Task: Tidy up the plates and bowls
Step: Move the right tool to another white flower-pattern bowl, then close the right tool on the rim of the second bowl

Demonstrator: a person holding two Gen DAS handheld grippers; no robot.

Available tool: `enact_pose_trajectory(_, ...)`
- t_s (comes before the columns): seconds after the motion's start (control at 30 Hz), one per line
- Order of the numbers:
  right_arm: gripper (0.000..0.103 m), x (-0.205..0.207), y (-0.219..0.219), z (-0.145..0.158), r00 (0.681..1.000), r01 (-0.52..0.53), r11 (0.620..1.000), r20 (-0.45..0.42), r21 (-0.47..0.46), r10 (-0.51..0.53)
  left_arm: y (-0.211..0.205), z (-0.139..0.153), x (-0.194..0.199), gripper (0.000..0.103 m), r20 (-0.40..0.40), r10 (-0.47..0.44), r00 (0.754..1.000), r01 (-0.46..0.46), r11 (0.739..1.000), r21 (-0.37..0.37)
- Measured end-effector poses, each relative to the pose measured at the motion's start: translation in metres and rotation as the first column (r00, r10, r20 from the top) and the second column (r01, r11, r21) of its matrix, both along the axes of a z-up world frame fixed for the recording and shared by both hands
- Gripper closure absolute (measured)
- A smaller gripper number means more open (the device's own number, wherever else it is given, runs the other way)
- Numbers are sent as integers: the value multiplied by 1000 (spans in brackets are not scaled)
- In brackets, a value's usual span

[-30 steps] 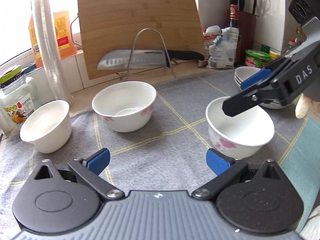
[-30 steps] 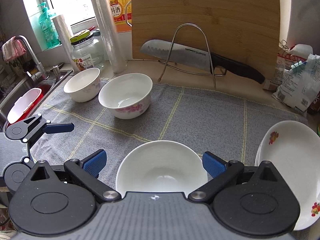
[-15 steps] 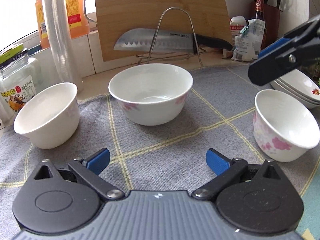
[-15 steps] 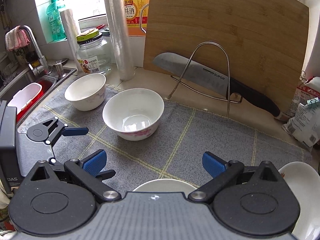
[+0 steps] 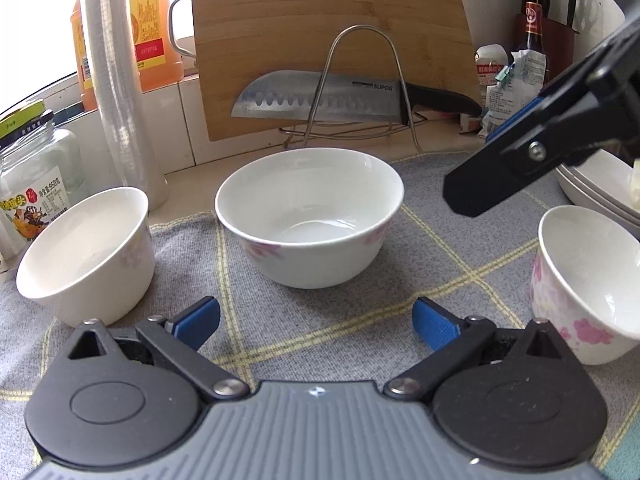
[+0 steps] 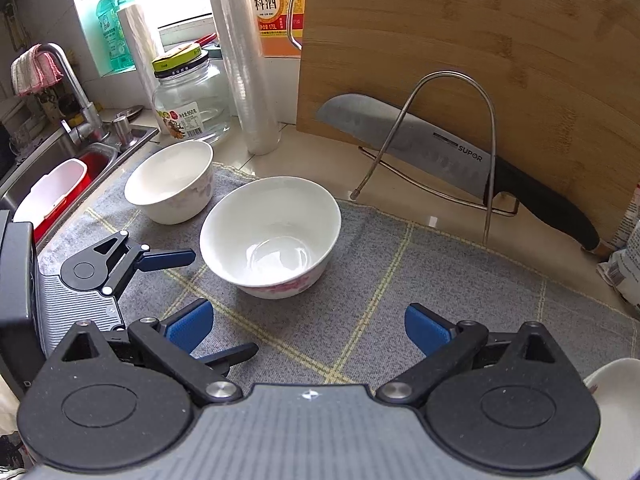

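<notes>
A large white bowl with pink flowers [image 5: 308,216] [image 6: 272,236] stands mid-cloth, straight ahead of both grippers. To its left sits a smaller white bowl [image 5: 86,252] [image 6: 172,182]. A third, pink-flowered bowl [image 5: 588,280] stands at the right, and beyond it is a stack of white plates [image 5: 600,188] [image 6: 612,400]. My left gripper [image 5: 316,320] [image 6: 224,302] is open and empty, just short of the large bowl. My right gripper [image 6: 308,328] [image 5: 472,166] is open too, hovering above the cloth to the right of that bowl.
A grey checked cloth [image 5: 440,264] covers the counter. Behind it a bamboo board [image 5: 328,40] leans with a knife [image 5: 320,100] on a wire rack [image 6: 452,140]. A film roll [image 6: 244,60], a glass jar [image 6: 192,100] and a sink [image 6: 60,184] lie left; bags [image 5: 512,80] lie right.
Both grippers moved in toward the large middle bowl. The right gripper left the pink-flowered bowl behind, which has dropped out of its view. Both stayed open.
</notes>
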State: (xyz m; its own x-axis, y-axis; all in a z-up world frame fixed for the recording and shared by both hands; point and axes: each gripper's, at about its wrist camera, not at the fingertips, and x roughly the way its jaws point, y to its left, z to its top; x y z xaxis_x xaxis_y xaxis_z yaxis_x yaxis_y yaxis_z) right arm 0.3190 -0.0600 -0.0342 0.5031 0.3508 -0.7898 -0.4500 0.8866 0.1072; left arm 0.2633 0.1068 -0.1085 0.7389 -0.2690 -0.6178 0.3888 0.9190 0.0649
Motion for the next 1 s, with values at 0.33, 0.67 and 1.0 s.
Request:
enact_pose_trajectory(0.33, 0, 37, 25, -9, 997, -76, 997, -32, -4, 76, -2, 5, 15, 2, 54, 25, 998, -23, 999, -41)
enact_pose_trajectory(0.67, 0, 68, 39, -16, 992, -116, 993, -43, -1, 116, 1, 5, 19, 8, 66, 28, 997, -23, 997, -68)
enact_pose_trajectory(1.0, 15, 82, 50, -23, 988, -147, 989, -47, -8, 147, 3, 4, 22, 16, 58, 18, 998, -13, 996, -89)
